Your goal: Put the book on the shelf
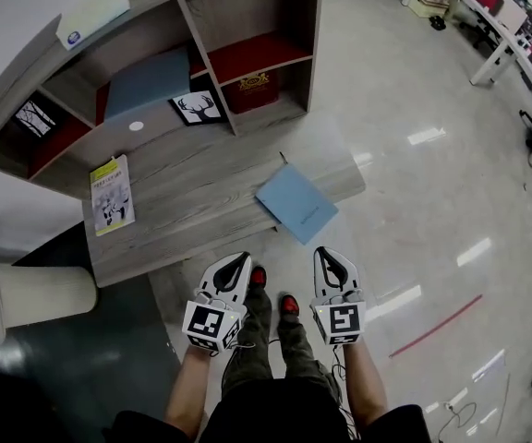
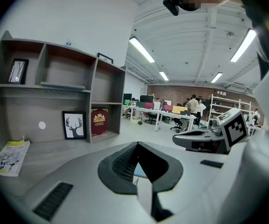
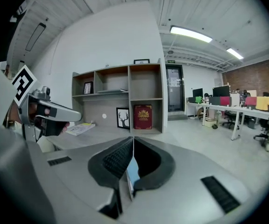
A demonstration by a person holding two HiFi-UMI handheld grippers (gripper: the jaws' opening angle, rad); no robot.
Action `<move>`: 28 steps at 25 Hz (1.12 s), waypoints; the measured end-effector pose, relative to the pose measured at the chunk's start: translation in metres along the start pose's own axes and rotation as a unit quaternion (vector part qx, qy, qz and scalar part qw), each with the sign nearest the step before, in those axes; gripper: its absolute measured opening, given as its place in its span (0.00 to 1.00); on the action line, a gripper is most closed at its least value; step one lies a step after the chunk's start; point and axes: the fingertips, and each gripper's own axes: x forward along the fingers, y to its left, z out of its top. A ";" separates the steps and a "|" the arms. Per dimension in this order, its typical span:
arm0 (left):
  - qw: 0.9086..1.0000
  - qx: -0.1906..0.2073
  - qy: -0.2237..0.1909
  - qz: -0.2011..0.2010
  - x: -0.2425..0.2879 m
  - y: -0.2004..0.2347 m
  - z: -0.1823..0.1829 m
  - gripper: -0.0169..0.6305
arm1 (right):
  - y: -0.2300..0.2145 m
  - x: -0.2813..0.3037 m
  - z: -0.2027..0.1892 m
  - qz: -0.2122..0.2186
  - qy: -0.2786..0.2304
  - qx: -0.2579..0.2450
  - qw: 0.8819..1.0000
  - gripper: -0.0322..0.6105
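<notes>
A light blue book (image 1: 296,201) lies flat on the low wooden table (image 1: 201,201), its near corner hanging over the front edge. The open wooden shelf (image 1: 247,26) stands behind the table. My left gripper (image 1: 234,268) and right gripper (image 1: 329,264) hang side by side in front of the table, short of the book, both shut and holding nothing. In the left gripper view the jaws (image 2: 137,143) meet at their tips, with a sliver of the blue book (image 2: 138,171) behind them. The right gripper view shows its jaws (image 3: 133,138) pressed together, pointing at the shelf (image 3: 125,97).
A yellow-green magazine (image 1: 111,194) lies at the table's left end. The shelf holds a flat blue book (image 1: 146,81), a deer picture (image 1: 198,107), a red box (image 1: 252,90) and a small frame (image 1: 35,116). Office desks (image 1: 506,35) and people stand far right.
</notes>
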 end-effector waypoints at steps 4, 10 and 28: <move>0.999 -0.005 0.025 -0.022 0.026 0.006 -0.024 0.03 | -0.004 0.013 -0.027 -0.011 0.026 0.012 1.000 0.10; 0.997 -0.005 0.049 -0.055 0.067 0.007 -0.051 0.03 | -0.018 0.031 -0.068 -0.034 0.055 0.037 0.997 0.10; 0.986 -0.023 0.130 -0.106 0.134 0.006 -0.120 0.03 | -0.043 0.075 -0.153 -0.053 0.105 0.154 0.981 0.10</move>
